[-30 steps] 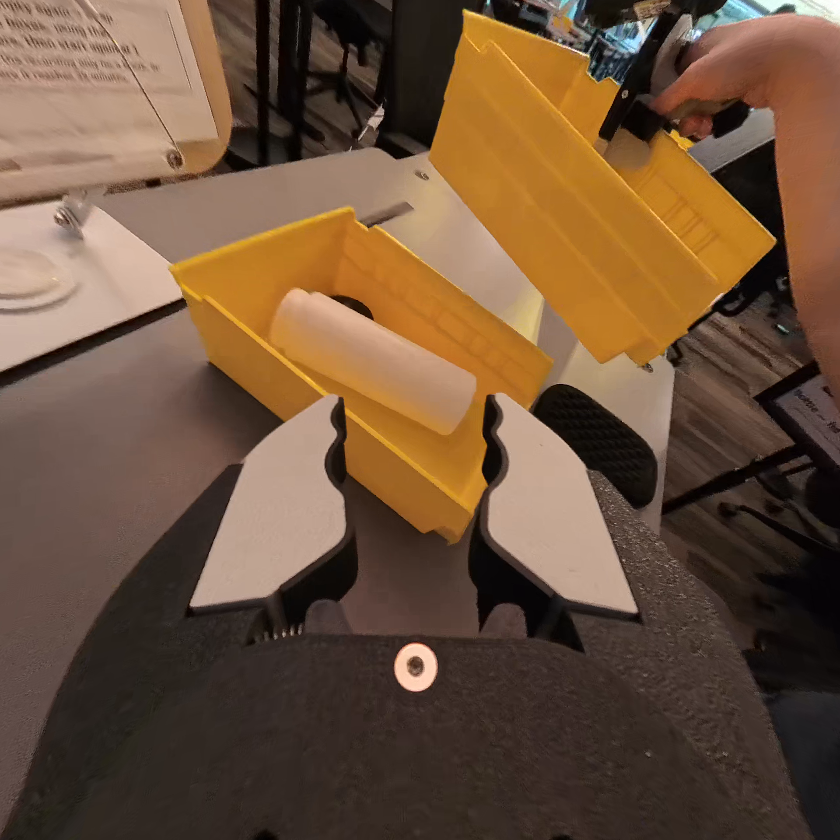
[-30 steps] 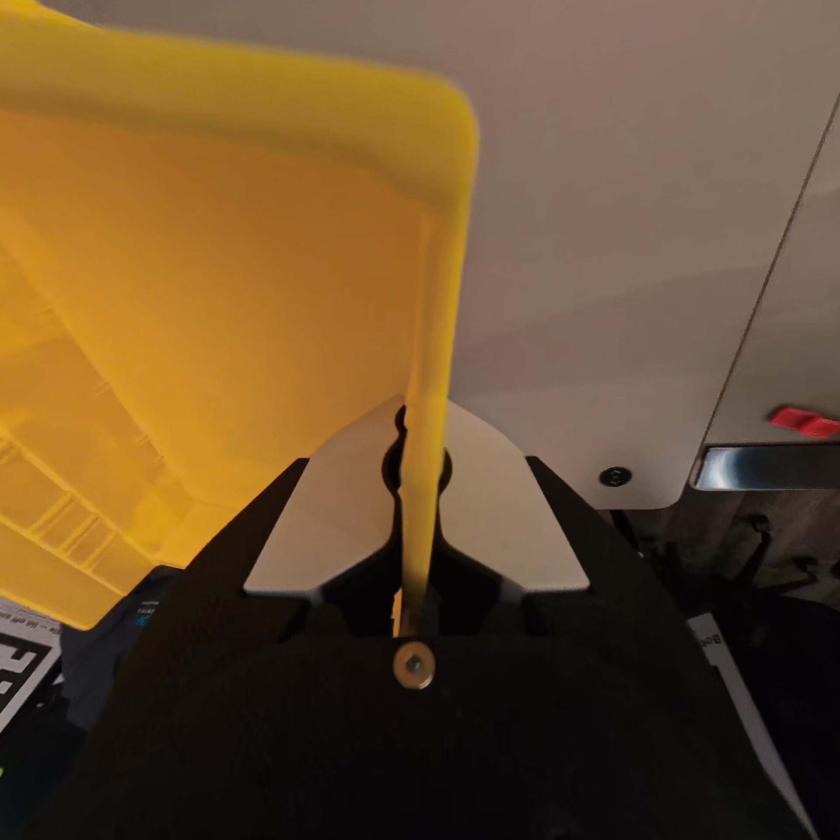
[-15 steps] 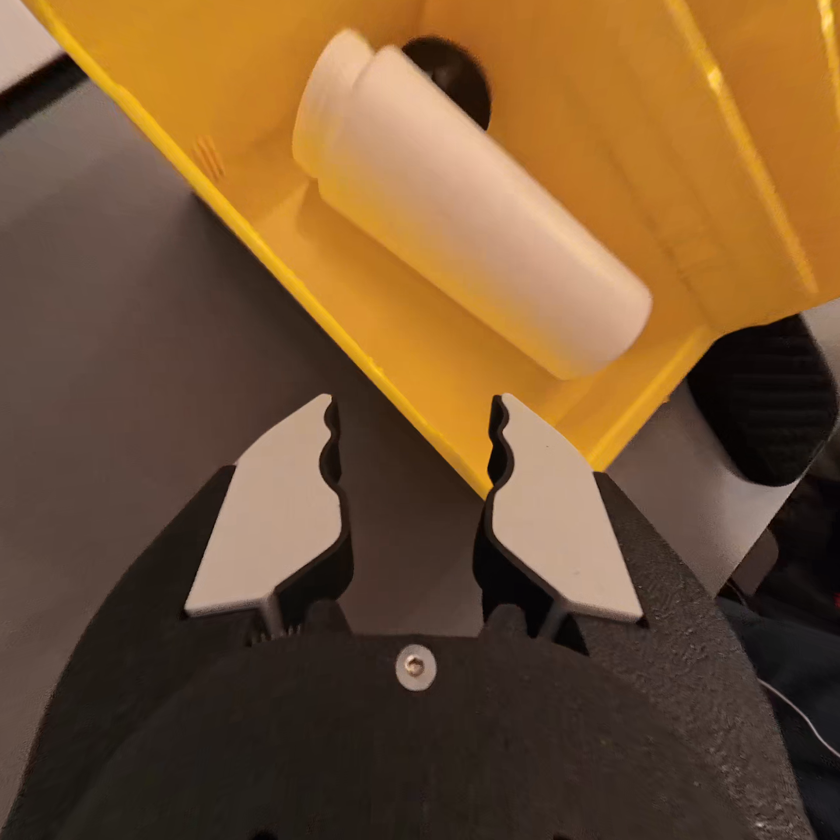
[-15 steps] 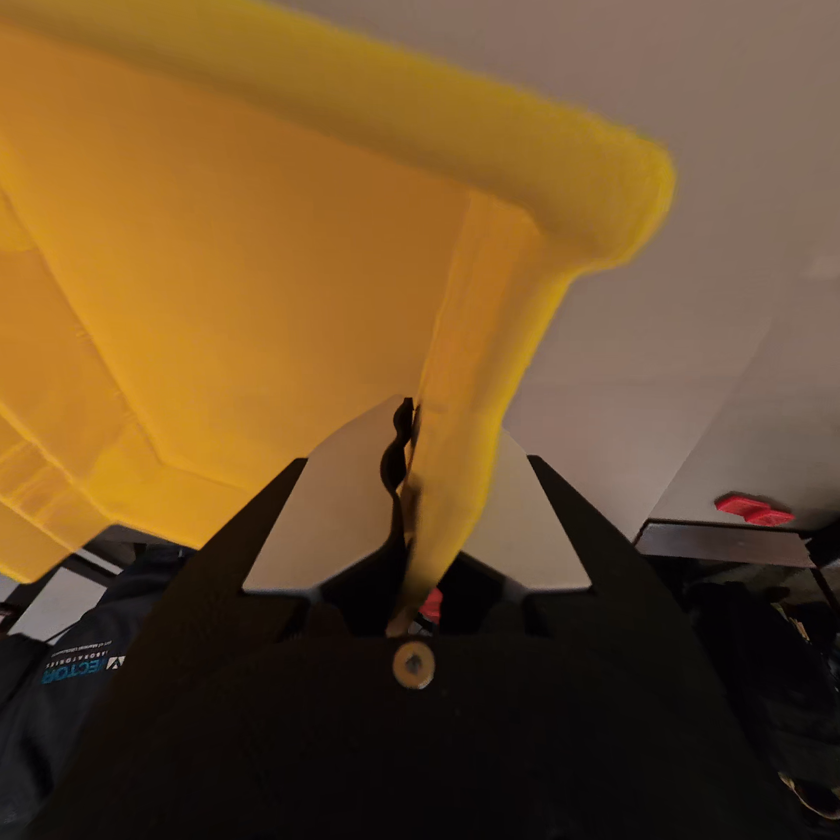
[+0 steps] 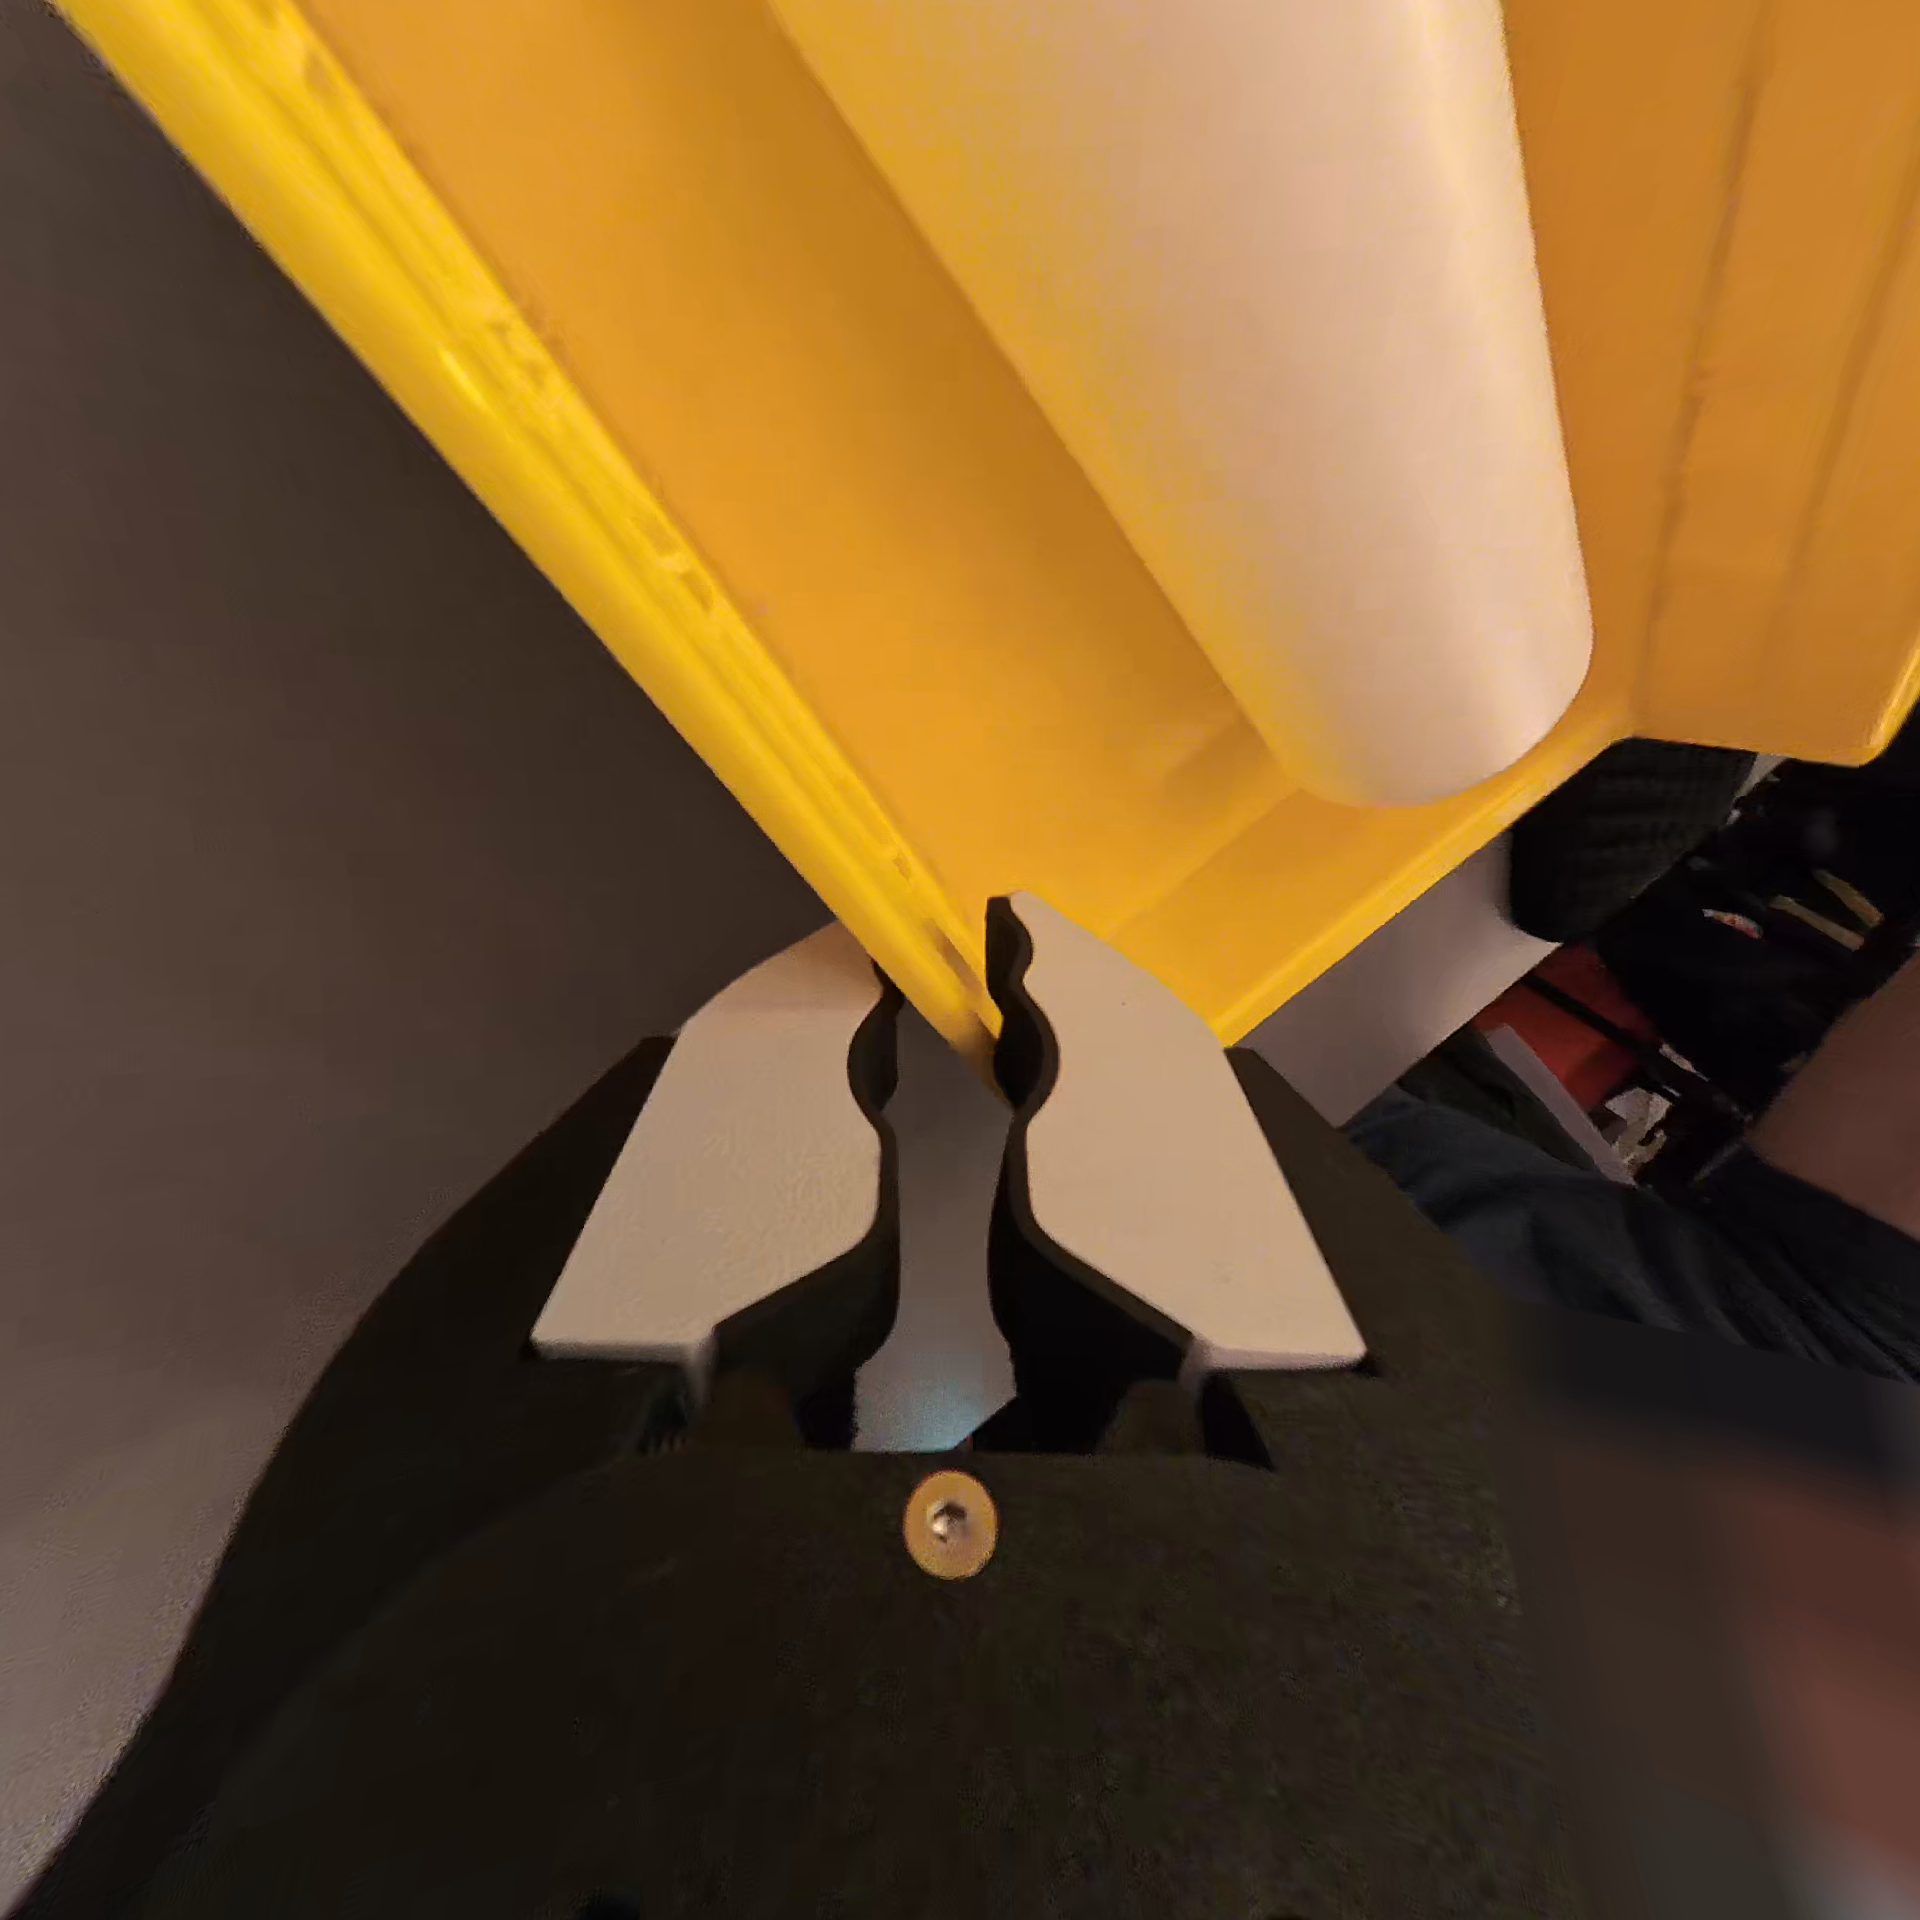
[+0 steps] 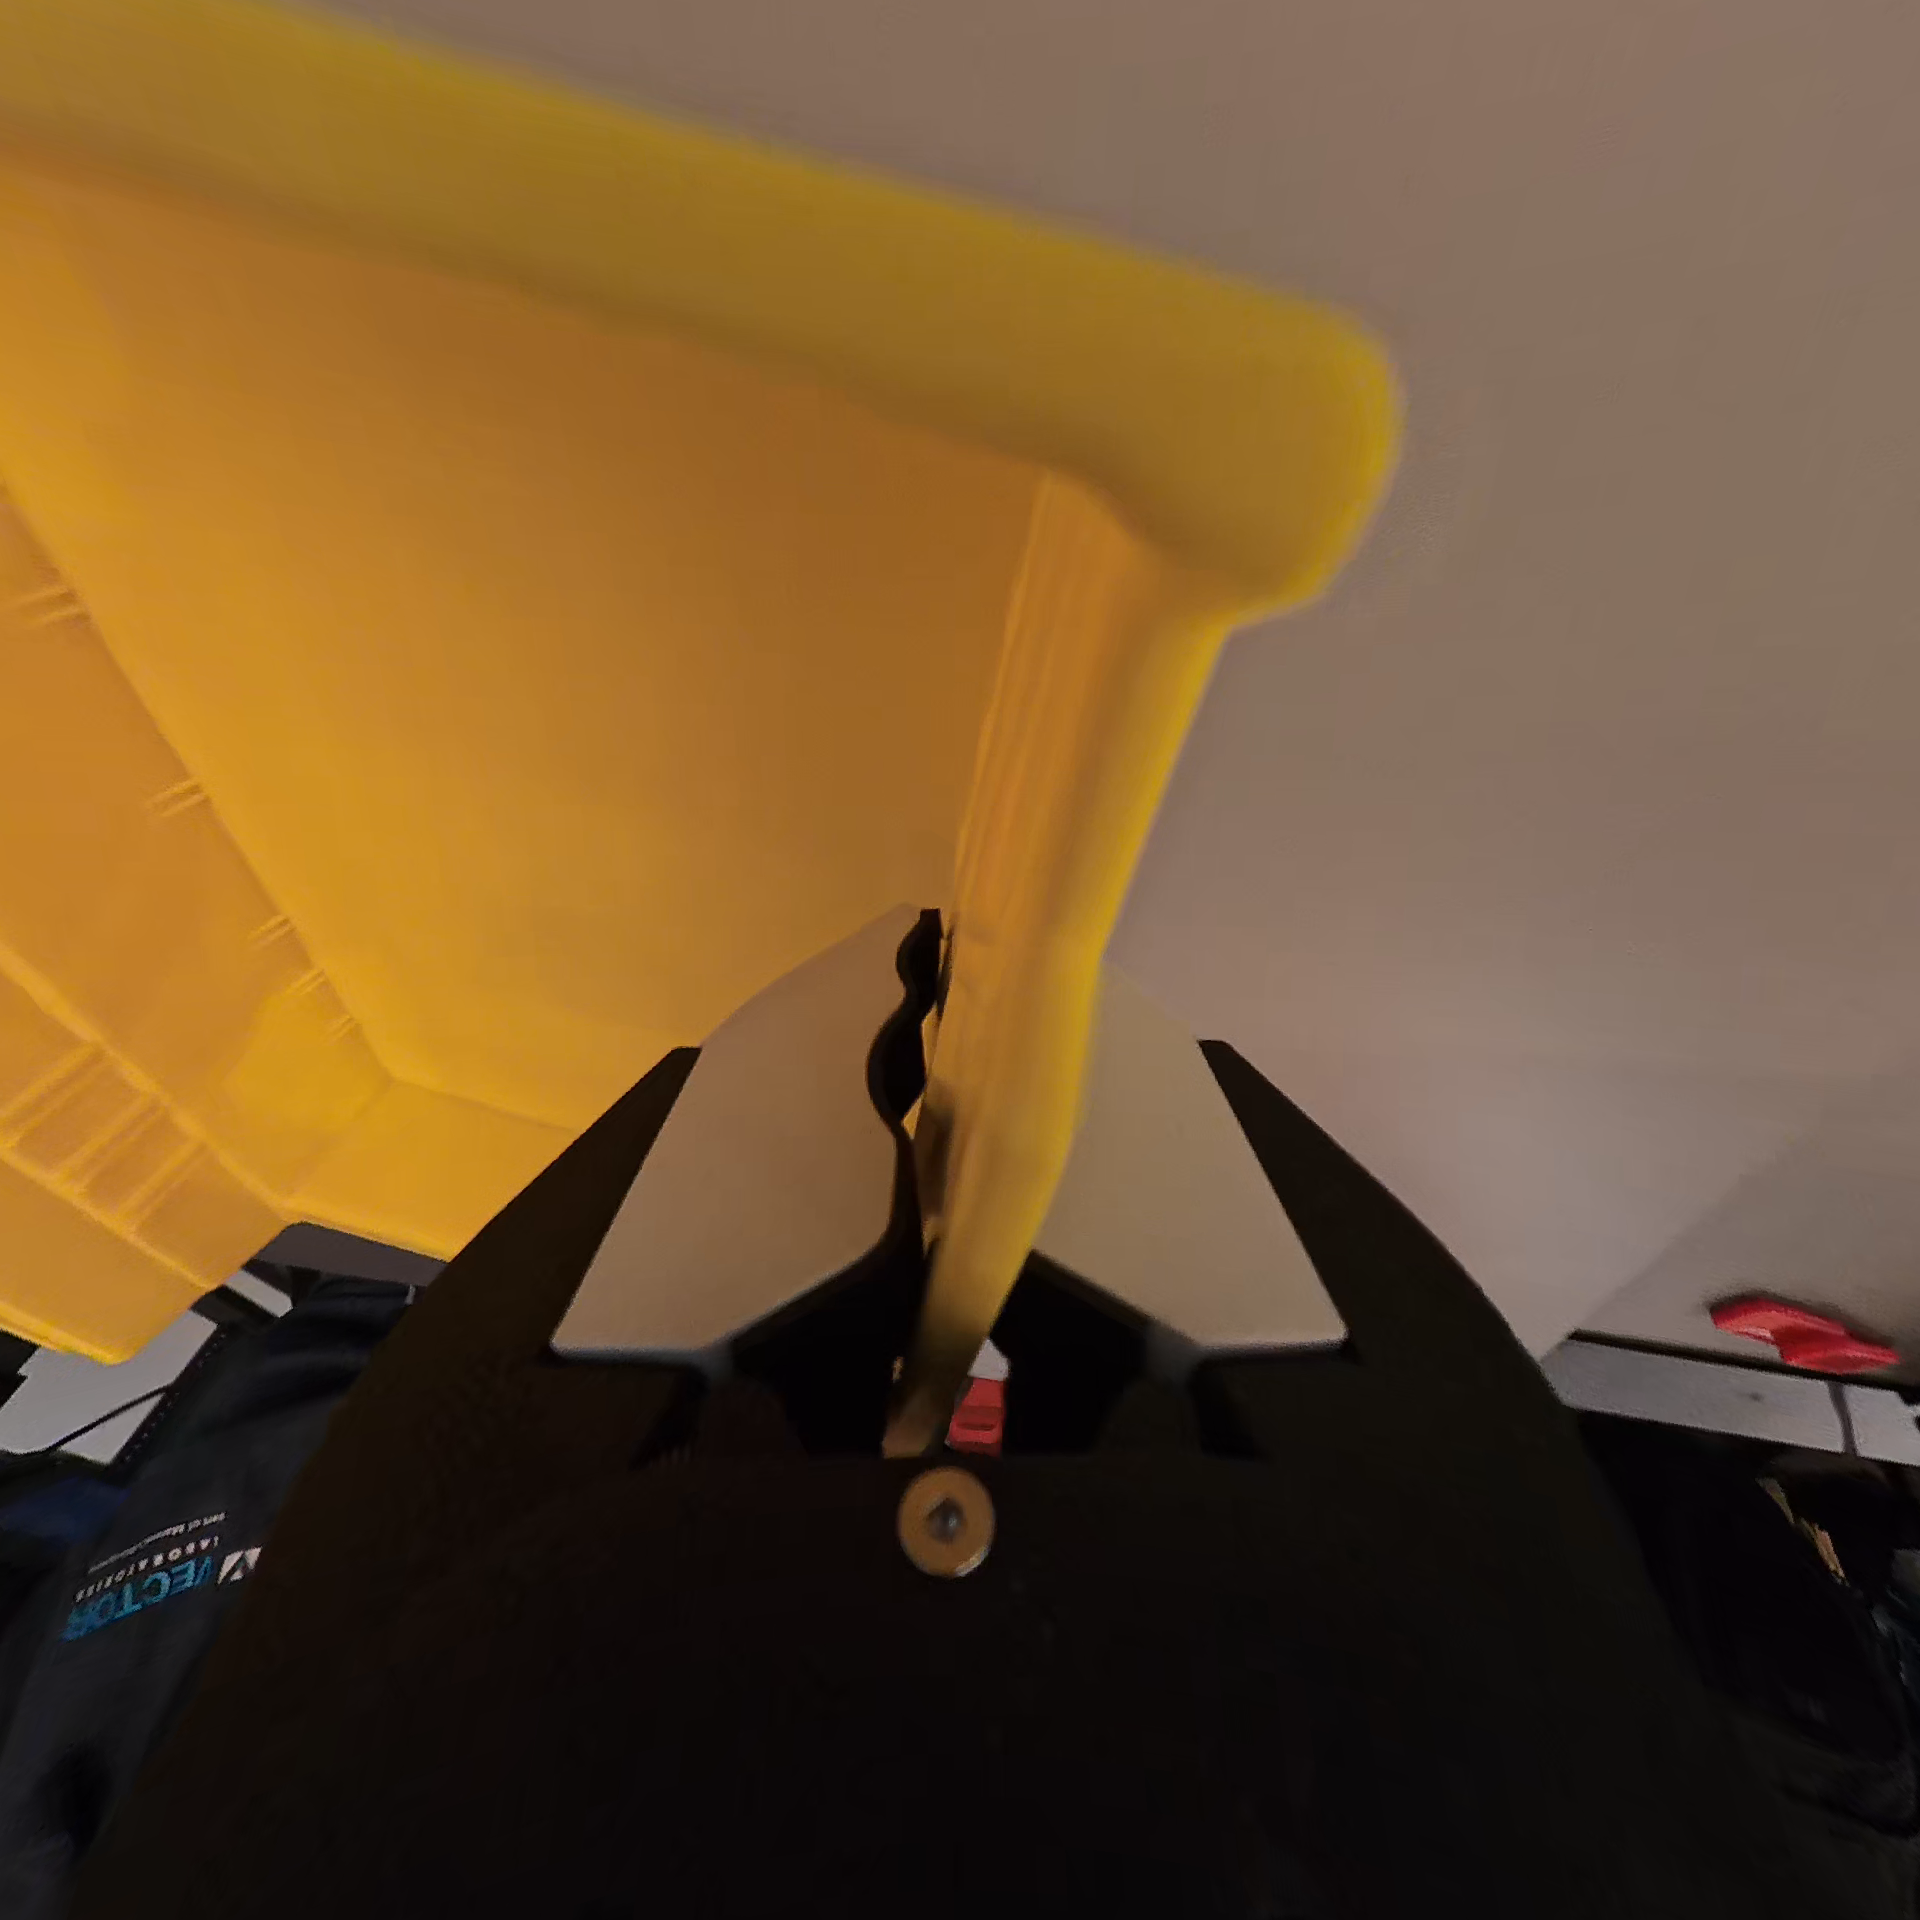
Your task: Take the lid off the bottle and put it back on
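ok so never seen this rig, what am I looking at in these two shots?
There is no robot arm: a person holds a two-finger gripper in each hand, and each gripper has a wide-angle camera looking along its fingers. The black shell and pale fingers at the bottom of each picture are that view's own gripper.

In the left wrist view, the left gripper has its fingers on either side of the side wall of a yellow plastic bin. Whether they pinch it, I can't tell. A white plastic cylindrical bottle lies inside, with its lid end out of frame. The bin is over a dark grey table.

In the right wrist view, the right gripper is clamped on the wall of a second yellow plastic bin.
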### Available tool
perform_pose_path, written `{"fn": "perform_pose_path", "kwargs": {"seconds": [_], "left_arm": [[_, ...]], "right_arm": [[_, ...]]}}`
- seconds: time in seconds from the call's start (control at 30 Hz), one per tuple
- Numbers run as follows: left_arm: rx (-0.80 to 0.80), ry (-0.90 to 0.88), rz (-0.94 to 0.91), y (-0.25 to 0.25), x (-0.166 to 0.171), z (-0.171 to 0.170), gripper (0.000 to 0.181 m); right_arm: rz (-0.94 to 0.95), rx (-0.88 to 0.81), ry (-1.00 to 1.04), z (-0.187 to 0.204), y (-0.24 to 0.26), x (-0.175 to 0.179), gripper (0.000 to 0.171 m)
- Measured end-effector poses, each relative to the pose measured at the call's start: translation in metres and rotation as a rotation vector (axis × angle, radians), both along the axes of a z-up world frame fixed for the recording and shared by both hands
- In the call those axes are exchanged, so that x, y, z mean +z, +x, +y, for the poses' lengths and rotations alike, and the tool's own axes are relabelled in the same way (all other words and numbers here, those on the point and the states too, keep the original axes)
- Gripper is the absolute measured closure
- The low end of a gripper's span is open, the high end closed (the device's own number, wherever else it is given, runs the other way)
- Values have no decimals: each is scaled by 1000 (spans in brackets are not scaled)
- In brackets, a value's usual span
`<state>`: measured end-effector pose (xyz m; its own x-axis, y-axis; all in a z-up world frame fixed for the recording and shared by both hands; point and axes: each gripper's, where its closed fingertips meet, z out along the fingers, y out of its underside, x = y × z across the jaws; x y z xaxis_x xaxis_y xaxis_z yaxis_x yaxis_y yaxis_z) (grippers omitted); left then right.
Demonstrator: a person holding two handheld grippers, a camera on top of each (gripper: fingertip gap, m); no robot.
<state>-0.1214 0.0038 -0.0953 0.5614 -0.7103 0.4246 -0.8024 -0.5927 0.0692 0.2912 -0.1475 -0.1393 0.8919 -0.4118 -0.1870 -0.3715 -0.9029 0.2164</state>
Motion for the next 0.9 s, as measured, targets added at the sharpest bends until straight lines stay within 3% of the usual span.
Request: {"fn": "perform_pose_path", "kwargs": {"seconds": [0.23, 0.53, 0.9], "left_arm": [[60, 64, 41, -45, 0, 32, 173], [258, 126, 84, -151, 1, 79, 176], [435, 175, 105, -268, 2, 108, 177]], "right_arm": [[65, 35, 42, 28, -33, -7, 166], [29, 93, 31, 48, -54, -6, 166], [15, 67, 11, 62, -59, -6, 167]]}}
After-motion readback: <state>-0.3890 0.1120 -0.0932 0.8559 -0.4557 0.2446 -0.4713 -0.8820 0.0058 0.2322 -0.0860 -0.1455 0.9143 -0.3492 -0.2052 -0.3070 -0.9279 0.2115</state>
